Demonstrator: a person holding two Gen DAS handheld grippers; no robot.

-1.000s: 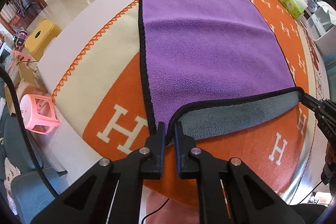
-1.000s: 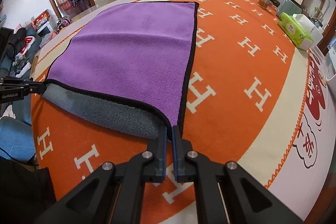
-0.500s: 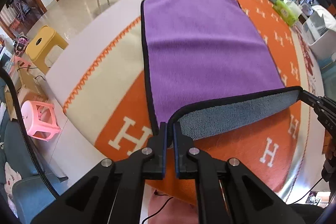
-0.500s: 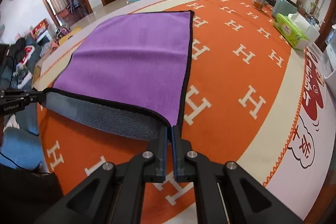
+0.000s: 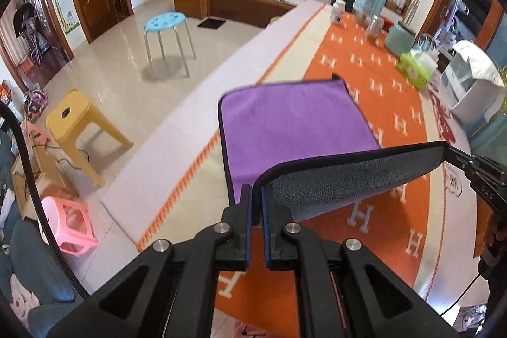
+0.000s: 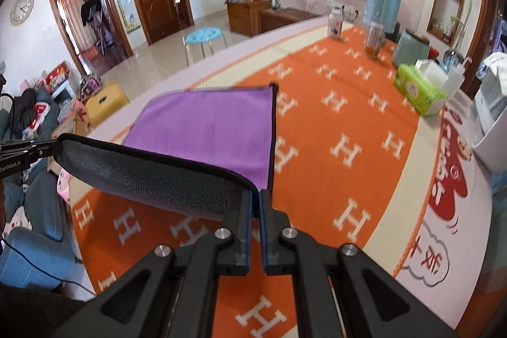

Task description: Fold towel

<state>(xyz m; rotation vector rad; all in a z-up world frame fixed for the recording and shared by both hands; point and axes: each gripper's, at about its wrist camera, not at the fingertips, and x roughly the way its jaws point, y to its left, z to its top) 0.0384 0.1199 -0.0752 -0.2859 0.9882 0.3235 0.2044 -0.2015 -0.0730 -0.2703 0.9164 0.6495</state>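
Purple plush towel (image 5: 294, 122), soft and light, drooping grey-side-down between two near corners, far half flat on surface (image 6: 348, 116). Left hand-held gripper (image 5: 256, 195) and right hand-held gripper (image 6: 256, 198) each clamped on a bound corner; likely best hold.

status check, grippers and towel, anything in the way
Left gripper and right gripper each shut on a near corner. Purple towel with black trim near edge lifted, grey underside showing. Fold path unobstructed.
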